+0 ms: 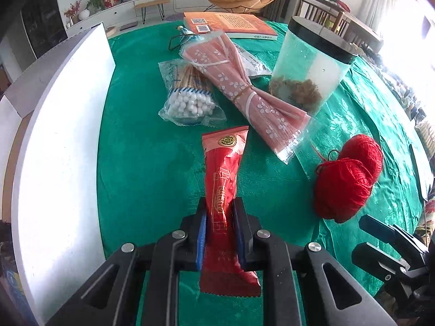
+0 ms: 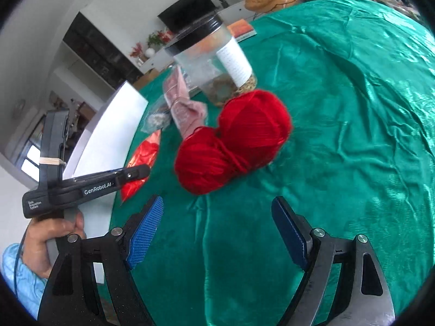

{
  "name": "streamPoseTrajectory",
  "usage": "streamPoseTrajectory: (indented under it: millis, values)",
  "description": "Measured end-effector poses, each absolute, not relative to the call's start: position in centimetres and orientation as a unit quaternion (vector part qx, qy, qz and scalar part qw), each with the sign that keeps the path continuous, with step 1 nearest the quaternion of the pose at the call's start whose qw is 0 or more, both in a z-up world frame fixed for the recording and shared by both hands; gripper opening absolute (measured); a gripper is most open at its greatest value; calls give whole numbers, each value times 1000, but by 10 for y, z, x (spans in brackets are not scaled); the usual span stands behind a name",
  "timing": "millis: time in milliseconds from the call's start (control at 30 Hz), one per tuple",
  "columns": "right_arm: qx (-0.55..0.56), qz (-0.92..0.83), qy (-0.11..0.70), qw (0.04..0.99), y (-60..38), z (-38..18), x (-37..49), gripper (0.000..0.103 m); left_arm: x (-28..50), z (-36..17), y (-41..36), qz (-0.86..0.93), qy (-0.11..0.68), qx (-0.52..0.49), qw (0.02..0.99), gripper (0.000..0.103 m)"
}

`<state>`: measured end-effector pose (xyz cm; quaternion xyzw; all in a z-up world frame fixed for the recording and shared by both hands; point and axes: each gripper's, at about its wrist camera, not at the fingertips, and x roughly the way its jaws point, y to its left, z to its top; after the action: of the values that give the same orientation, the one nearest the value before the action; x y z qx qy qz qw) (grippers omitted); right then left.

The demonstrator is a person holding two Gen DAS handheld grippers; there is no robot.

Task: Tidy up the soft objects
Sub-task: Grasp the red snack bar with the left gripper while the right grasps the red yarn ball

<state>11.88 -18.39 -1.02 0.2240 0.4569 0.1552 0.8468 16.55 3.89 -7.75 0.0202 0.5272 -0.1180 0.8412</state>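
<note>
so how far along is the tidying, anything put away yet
Nothing looks put away yet. In hand: the left claw is shut on the red sachet. The right claw is open, facing the red yarn without touching it. Still loose on the green cloth: the yarn, the cotton swab bag and the pink flowered packet.

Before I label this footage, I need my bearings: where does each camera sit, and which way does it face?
Left wrist view: on the left gripper, looking forward across the green tablecloth at the red packet it clamps; its own fingers show, plus part of the right gripper.
Right wrist view: on the open right gripper, facing the red yarn; the left hand and the left gripper's body show.
Shared: yarn, packet, jar, white board.
</note>
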Motion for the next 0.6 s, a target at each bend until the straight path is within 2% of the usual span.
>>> streamPoseTrajectory:
  millis: [67, 167, 233, 267, 367, 400, 600]
  values:
    - [252, 161, 459, 836, -176, -12, 127, 85, 164, -79, 32, -113, 520, 10, 846, 18]
    - [355, 118, 445, 814, -193, -22, 141, 85, 158, -80, 33, -108, 517, -10, 849, 18]
    - [363, 104, 458, 805, -191, -29, 159, 85, 159, -83, 33, -104, 515, -23, 851, 18]
    - [336, 109, 462, 814, -185, -27, 169, 81, 158, -84, 35, -102, 513, -29, 852, 18]
    - [259, 88, 474, 837, -184, -18, 190, 45, 153, -80, 44, -96, 501, -43, 859, 18]
    - [258, 83, 471, 839, -193, -15, 194, 41, 152, -78, 48, -93, 496, -44, 862, 18]
    - [126, 34, 456, 880, -246, 19, 255, 40, 152, -75, 55, -91, 488, -64, 866, 17]
